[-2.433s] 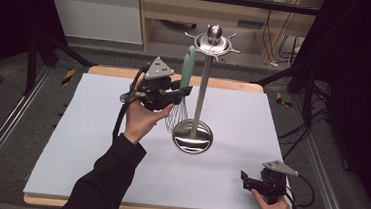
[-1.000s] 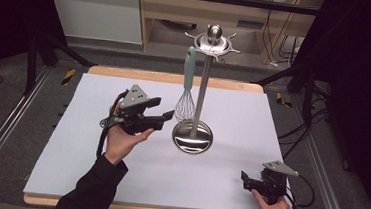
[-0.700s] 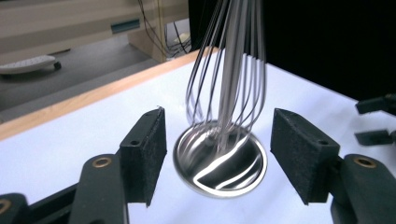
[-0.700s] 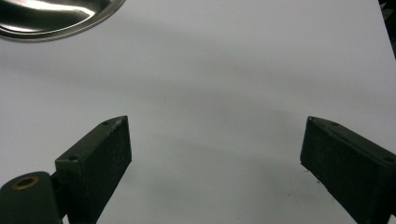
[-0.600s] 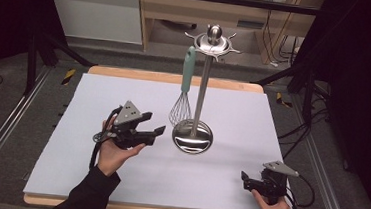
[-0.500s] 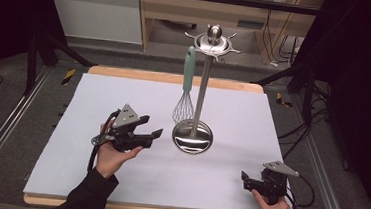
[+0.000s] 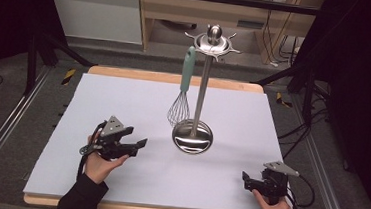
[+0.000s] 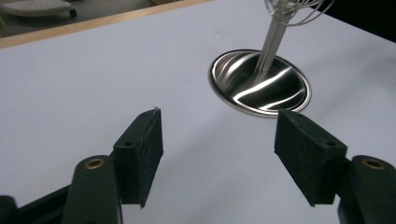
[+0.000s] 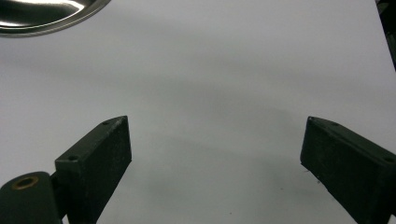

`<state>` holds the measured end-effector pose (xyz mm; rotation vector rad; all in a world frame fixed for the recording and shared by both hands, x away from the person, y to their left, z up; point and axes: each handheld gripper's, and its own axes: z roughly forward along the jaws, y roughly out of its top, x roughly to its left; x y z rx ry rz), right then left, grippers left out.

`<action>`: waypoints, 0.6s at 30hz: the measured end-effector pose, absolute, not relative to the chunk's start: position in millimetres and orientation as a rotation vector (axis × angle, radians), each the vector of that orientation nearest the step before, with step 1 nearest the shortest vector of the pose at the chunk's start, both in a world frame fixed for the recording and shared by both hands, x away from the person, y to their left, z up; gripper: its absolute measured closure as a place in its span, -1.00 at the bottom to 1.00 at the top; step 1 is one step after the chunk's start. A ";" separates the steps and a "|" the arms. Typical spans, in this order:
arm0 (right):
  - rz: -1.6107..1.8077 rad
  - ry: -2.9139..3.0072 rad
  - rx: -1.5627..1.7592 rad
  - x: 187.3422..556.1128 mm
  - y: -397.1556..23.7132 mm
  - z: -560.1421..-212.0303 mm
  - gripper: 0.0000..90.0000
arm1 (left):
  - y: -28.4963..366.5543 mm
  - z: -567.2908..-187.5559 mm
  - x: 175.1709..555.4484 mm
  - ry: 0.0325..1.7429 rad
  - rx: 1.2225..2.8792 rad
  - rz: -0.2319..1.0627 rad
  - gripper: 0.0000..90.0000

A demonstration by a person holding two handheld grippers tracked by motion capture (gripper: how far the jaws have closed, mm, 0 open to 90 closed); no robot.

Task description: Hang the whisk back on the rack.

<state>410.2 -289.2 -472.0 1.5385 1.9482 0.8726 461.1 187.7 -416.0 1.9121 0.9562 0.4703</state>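
A whisk with a teal handle hangs from the top ring of a steel utensil stand. The stand's round base rests mid-table. My left gripper is low over the white mat, left of that base and pointing toward it; its jaws have just been opening and hold nothing. In the left gripper view the gripper frames bare mat, with the base and whisk wires beyond. My right gripper rests open at the near right corner, and in its own view the gripper spans bare mat.
A white mat covers the wooden table. Black frame legs and cables stand on the floor beside it, with a wooden cabinet behind. The stand's rim shows at the top left of the right gripper view.
My left gripper let go of the whisk, which stays hanging on the stand, then drew back left and down toward the mat. The right gripper has stayed put.
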 end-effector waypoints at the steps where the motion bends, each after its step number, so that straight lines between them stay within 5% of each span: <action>1: 0.870 1.946 1.535 410.2 -289.6 -472.0 -0.80 | 190.3 -417.7 460.8 0.964 1.914 0.477 -0.29; 18: 0.836 1.952 1.554 411.1 -292.8 -474.9 -0.80 | 241.5 -447.0 454.6 1.128 1.898 0.515 -0.33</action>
